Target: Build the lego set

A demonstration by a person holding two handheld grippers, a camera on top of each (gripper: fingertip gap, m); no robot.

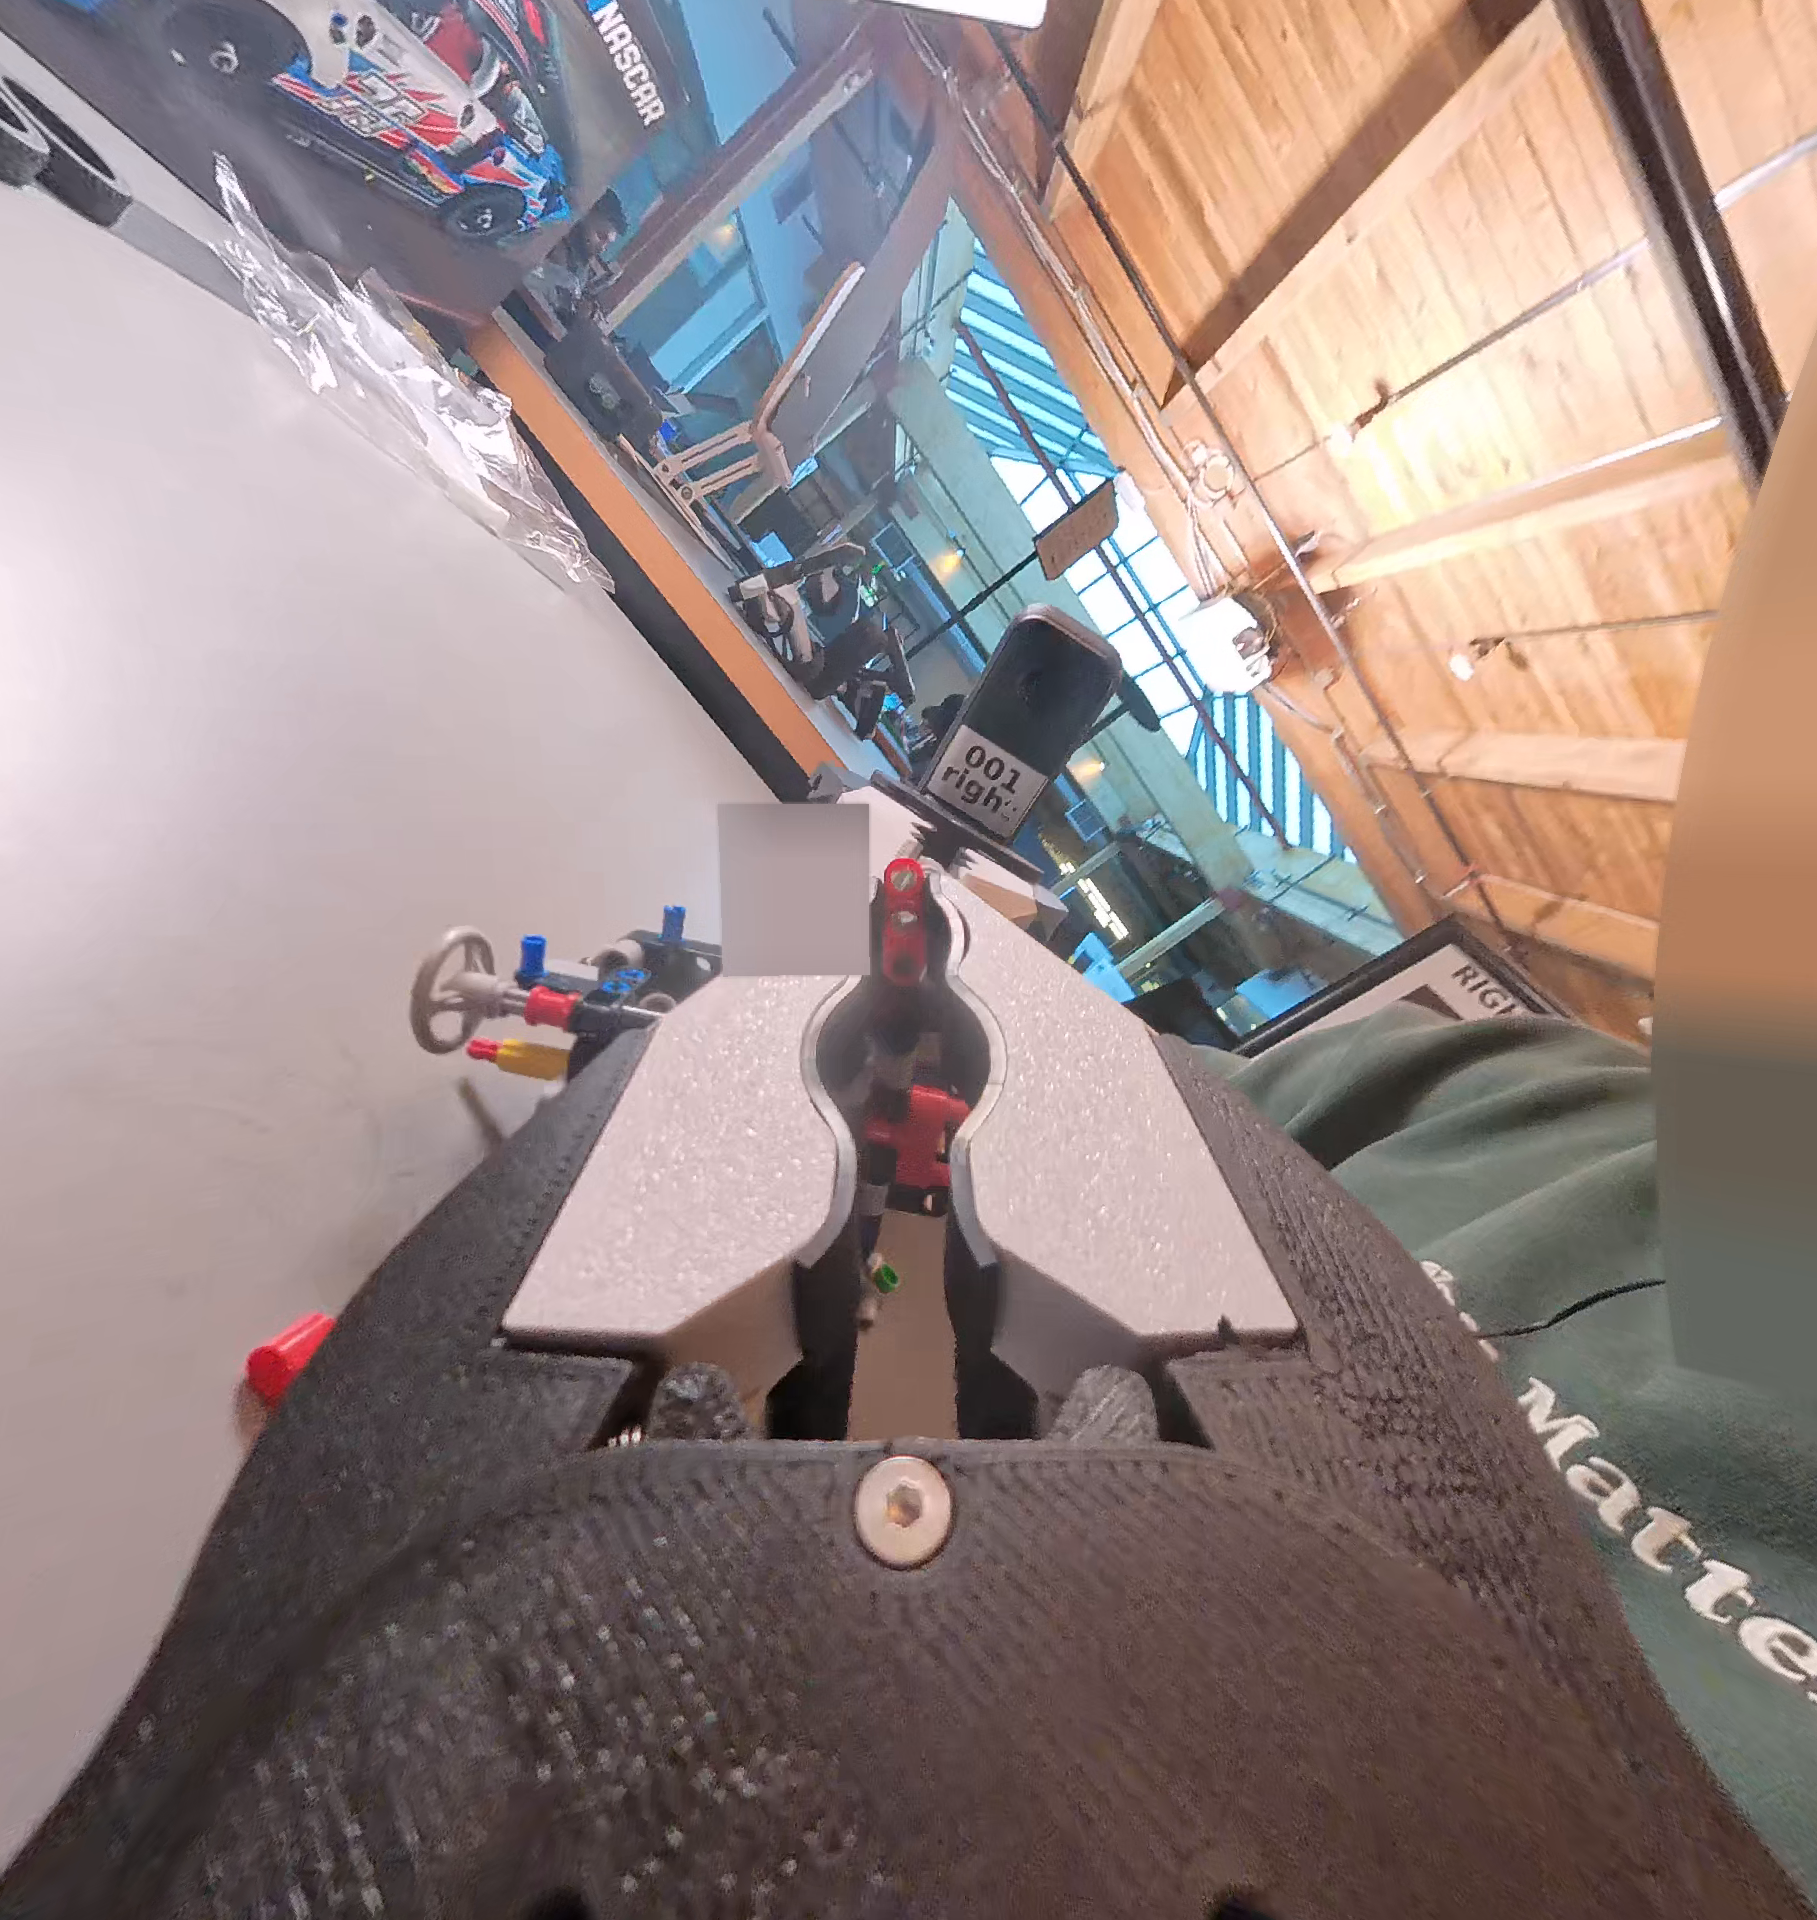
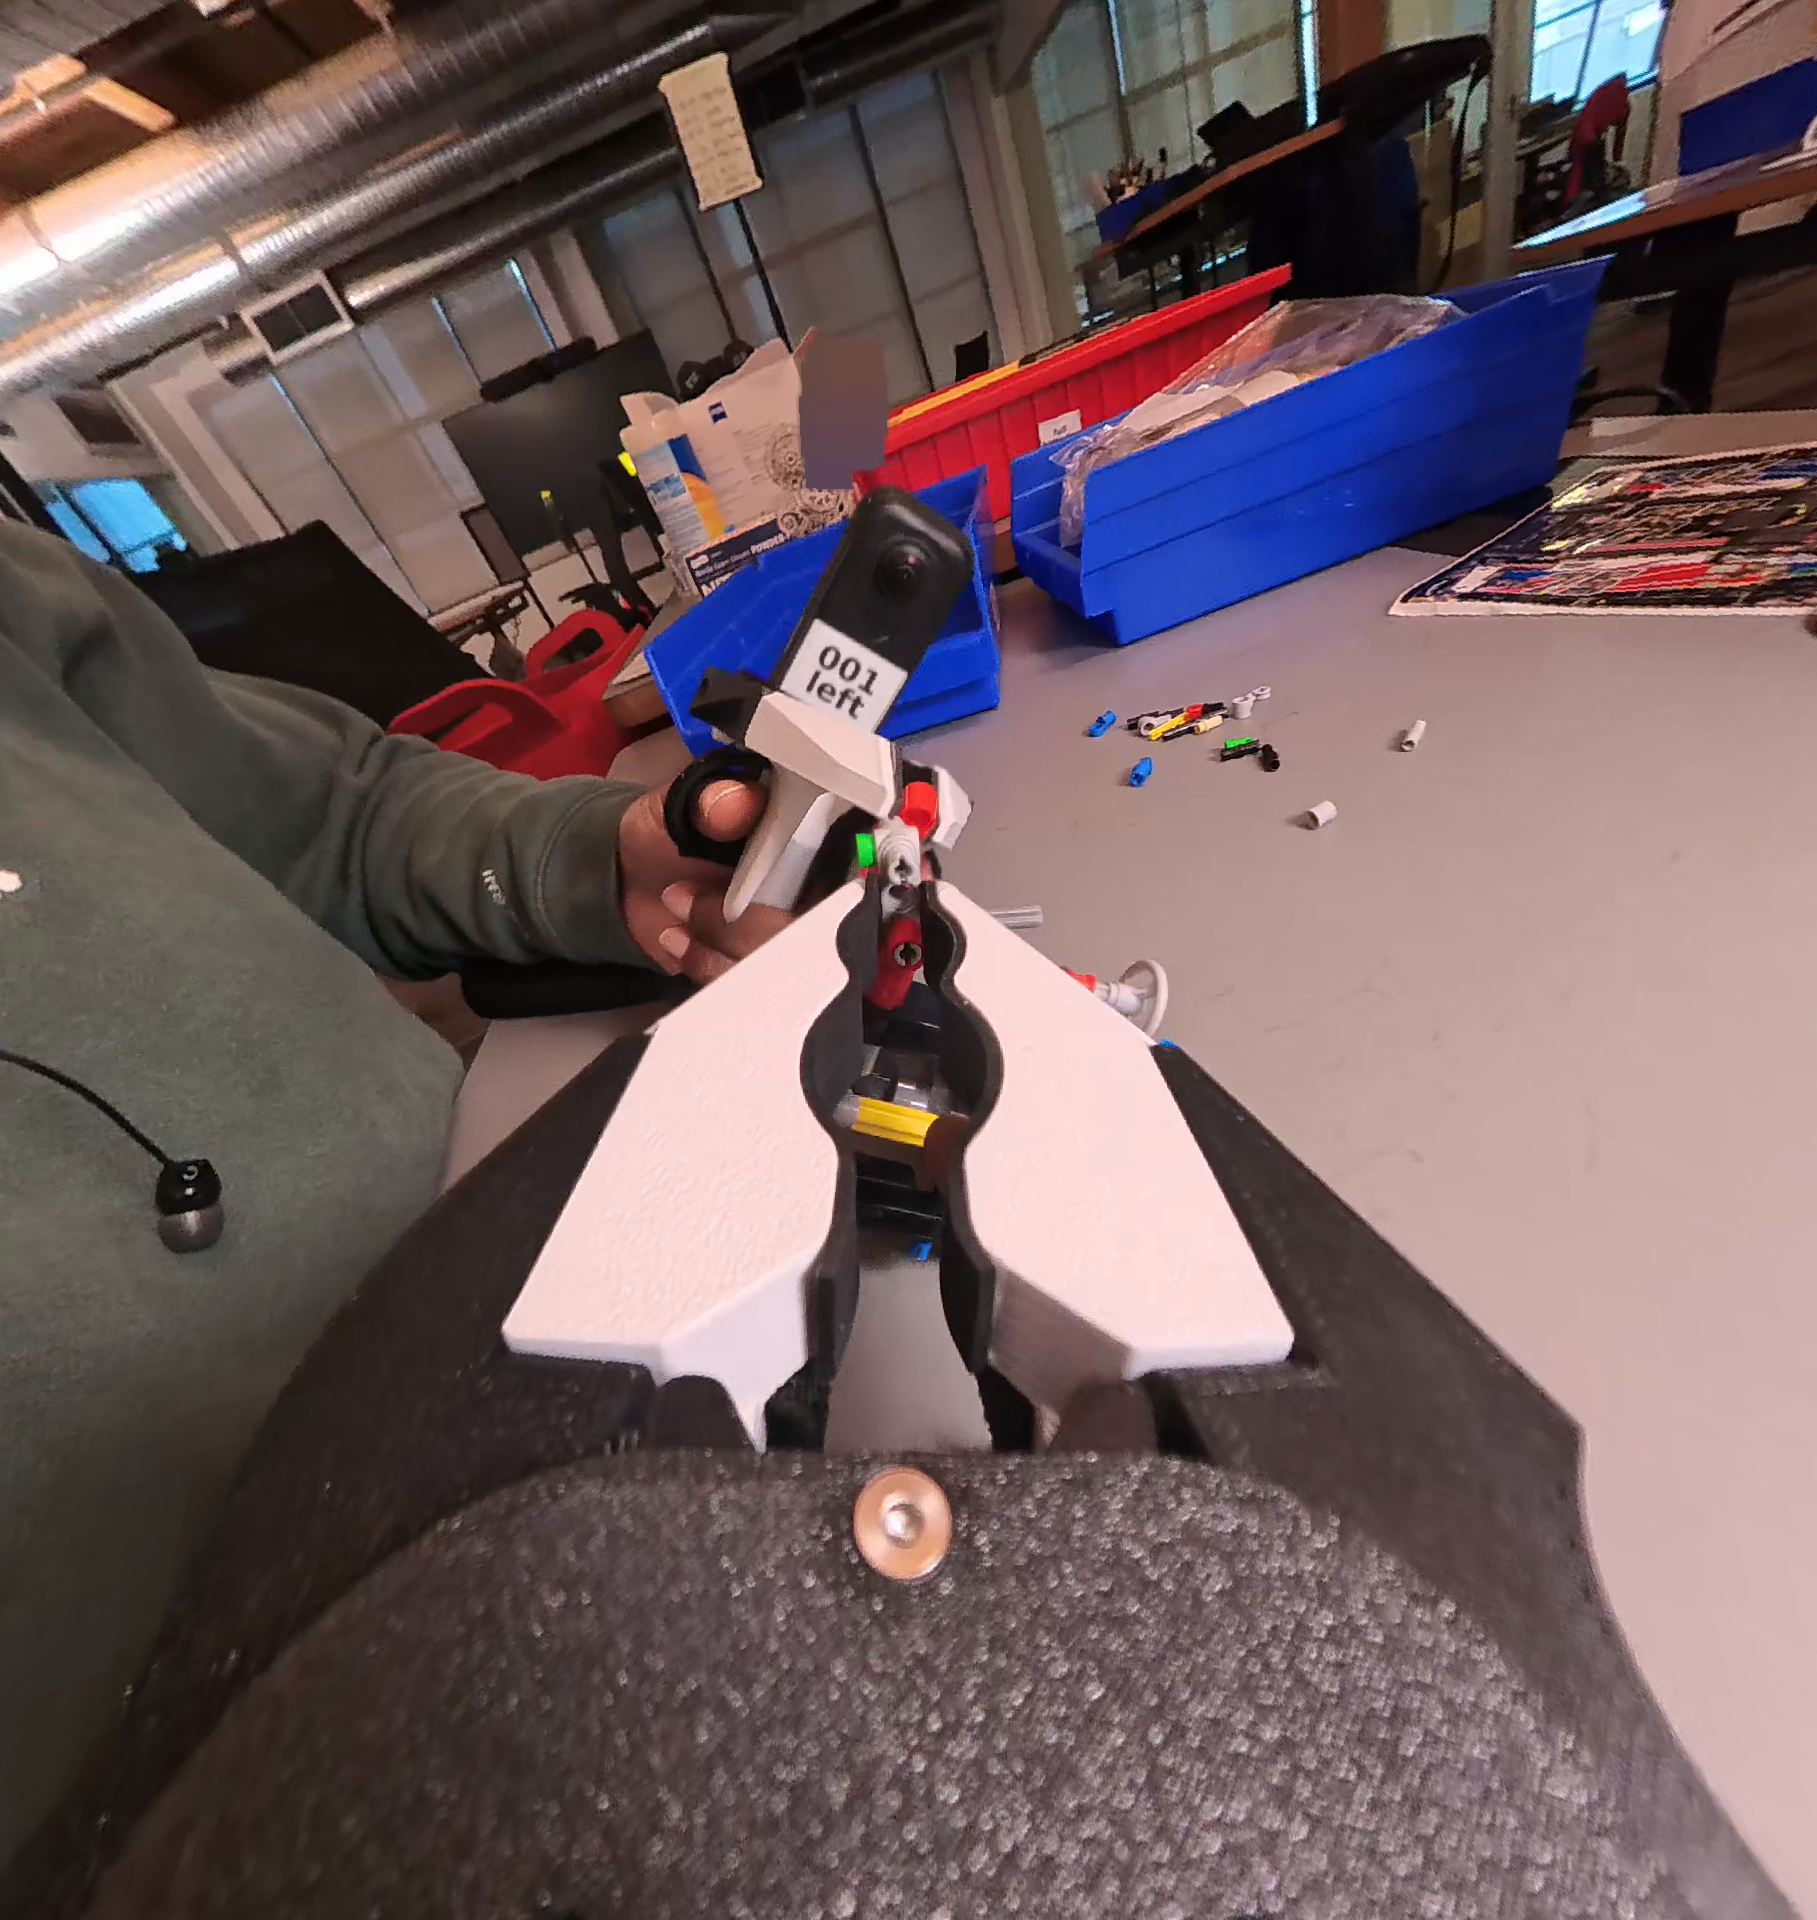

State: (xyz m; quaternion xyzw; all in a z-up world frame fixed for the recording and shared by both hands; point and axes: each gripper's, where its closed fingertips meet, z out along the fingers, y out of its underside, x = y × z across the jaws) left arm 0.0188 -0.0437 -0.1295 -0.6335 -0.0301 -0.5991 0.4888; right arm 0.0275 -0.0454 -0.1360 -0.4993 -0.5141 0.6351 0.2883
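Pinching: both jaws on one lego assembly [image 2: 899, 940] | bins: three blue [image 2: 1330, 488] (one red)

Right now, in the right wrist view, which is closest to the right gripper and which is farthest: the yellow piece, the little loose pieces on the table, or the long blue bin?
1. The yellow piece: nearest, seen in the gap between the right gripper fingers.
2. The loose pieces: farther out on the table, ahead and to the right.
3. The long blue bin: farthest, behind those pieces.

Workshop: parts bins [image 2: 1309, 468], exposed ducting [image 2: 260, 208]
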